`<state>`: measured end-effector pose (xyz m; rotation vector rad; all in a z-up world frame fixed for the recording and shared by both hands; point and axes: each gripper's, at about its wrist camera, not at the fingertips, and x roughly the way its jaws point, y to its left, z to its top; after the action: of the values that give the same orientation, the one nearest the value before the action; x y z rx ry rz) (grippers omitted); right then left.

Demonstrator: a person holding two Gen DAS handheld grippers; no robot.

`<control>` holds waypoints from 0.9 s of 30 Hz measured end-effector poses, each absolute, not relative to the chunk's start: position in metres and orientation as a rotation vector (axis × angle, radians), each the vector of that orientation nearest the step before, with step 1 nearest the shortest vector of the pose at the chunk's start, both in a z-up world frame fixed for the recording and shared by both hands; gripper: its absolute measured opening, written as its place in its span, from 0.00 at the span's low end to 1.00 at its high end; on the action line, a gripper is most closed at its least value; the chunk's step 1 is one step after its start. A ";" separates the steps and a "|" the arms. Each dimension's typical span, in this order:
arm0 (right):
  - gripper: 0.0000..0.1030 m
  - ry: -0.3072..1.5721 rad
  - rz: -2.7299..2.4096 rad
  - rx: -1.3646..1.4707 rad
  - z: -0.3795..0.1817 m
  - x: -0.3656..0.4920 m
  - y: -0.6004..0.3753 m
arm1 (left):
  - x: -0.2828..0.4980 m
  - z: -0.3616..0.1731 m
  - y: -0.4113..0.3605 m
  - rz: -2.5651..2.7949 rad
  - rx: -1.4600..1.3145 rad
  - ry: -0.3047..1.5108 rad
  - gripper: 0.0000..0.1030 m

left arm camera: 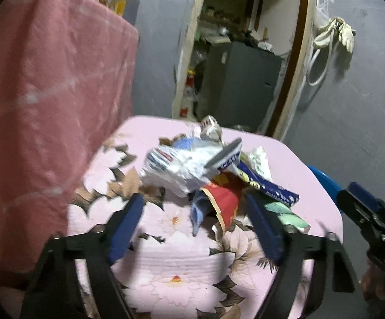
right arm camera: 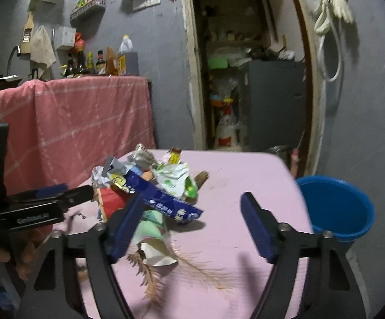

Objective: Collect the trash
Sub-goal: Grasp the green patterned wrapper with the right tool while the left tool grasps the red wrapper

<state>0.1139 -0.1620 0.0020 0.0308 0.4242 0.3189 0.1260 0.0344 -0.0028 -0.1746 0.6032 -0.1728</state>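
Both grippers, left gripper (left arm camera: 193, 207) and right gripper (right arm camera: 192, 207), gape empty beside the trash pile (right arm camera: 150, 186); bare pink tabletop (right arm camera: 245, 175) runs to the blue bucket (right arm camera: 336, 207) at its edge

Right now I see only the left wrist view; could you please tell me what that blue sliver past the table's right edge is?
Observer: A blue bucket, open-topped, beside the table.
Operator: Anything in it?
Observer: No trash shows in the part visible.
Operator: Are the right tongs holding anything?
Observer: No, the right tongs stand open; only a feathery brown sprig lies between them.
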 end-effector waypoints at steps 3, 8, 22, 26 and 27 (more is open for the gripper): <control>0.63 0.472 0.372 0.043 -0.004 0.121 -0.158 | 0.133 -0.007 0.036 -0.217 -0.207 0.644 0.51; 0.51 0.561 0.422 0.060 -0.014 0.137 -0.153 | 0.144 -0.012 0.040 -0.273 -0.264 0.708 0.32; 0.41 0.752 0.483 0.016 -0.035 0.160 -0.132 | 0.146 -0.007 0.041 -0.296 -0.288 0.718 0.06; 0.35 0.781 0.510 0.036 -0.037 0.160 -0.131 | 0.135 -0.005 0.038 -0.283 -0.272 0.691 0.03; 0.35 0.780 0.510 0.037 -0.037 0.158 -0.131 | 0.132 -0.004 0.037 -0.281 -0.271 0.682 0.03</control>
<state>0.1581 -0.1310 -0.0375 0.0367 0.7803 0.5102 0.1318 0.0367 -0.0042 -0.2711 0.6824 -0.2807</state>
